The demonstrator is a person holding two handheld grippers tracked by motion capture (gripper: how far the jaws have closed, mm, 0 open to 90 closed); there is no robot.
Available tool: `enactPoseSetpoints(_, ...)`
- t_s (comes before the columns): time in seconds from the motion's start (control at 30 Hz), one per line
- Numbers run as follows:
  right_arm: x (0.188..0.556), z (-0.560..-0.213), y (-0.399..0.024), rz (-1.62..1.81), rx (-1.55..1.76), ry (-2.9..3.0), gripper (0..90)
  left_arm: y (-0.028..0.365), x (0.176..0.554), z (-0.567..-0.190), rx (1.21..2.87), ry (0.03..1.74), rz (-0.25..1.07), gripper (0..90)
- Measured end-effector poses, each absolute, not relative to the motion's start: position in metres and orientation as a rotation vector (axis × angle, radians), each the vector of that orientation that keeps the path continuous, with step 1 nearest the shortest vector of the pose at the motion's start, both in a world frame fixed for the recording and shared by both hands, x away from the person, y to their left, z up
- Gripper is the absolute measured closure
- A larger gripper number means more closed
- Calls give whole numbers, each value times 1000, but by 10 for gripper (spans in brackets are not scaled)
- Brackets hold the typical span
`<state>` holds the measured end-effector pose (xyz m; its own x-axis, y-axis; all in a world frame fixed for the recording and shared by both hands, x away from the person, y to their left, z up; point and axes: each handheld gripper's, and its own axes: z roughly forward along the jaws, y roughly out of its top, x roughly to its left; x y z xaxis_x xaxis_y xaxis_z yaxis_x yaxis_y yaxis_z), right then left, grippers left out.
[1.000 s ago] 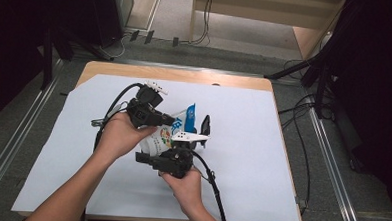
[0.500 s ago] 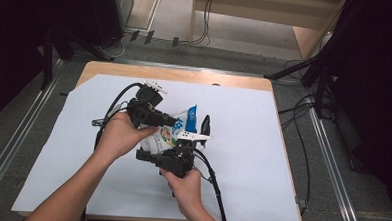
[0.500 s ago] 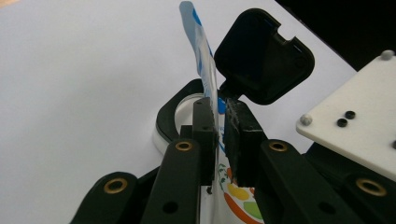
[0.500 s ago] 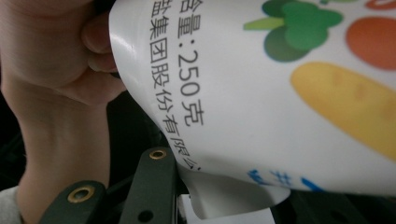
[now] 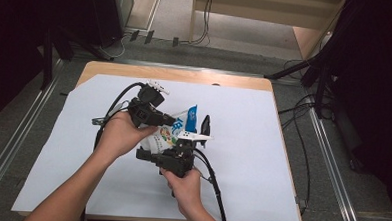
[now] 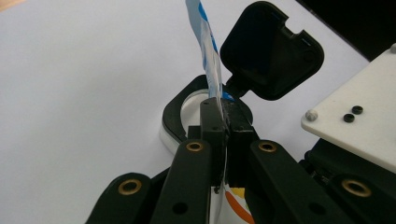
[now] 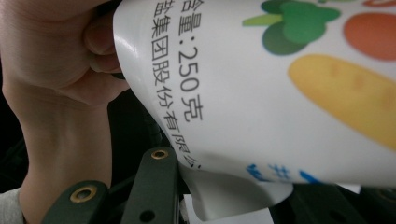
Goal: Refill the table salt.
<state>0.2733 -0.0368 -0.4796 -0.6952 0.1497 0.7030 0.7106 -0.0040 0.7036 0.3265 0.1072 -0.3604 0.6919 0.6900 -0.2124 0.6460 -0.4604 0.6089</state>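
A white bag (image 5: 169,135) printed with vegetables and black characters, blue at its top, hangs over the middle of the table between both grippers. My left gripper (image 5: 176,120) is shut on the bag's thin blue-and-white top edge (image 6: 205,46), pinched flat between the pads (image 6: 223,109). My right gripper (image 5: 178,146) comes from below. The bag's lower corner (image 7: 280,93) bulges between its jaws (image 7: 238,186), which have closed a little further on it in the last second. Beyond the bag stands a black flip lid (image 6: 273,51) (image 5: 205,123), open above a black-and-white ring (image 6: 175,109).
A white sheet (image 5: 252,143) covers the wooden table (image 5: 185,75). Black cables (image 5: 215,186) trail from both grippers toward the near edge. The hand on the left gripper (image 7: 51,70) is close beside the bag. Dark stands and cables (image 5: 306,70) sit off the far right corner.
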Motion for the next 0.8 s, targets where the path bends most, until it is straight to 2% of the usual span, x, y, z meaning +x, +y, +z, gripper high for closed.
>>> enactPoseSetpoints(0.8,274,-480,-36,-1758,-888,-1869,711,108,328,-356,2240,1026,106,900)
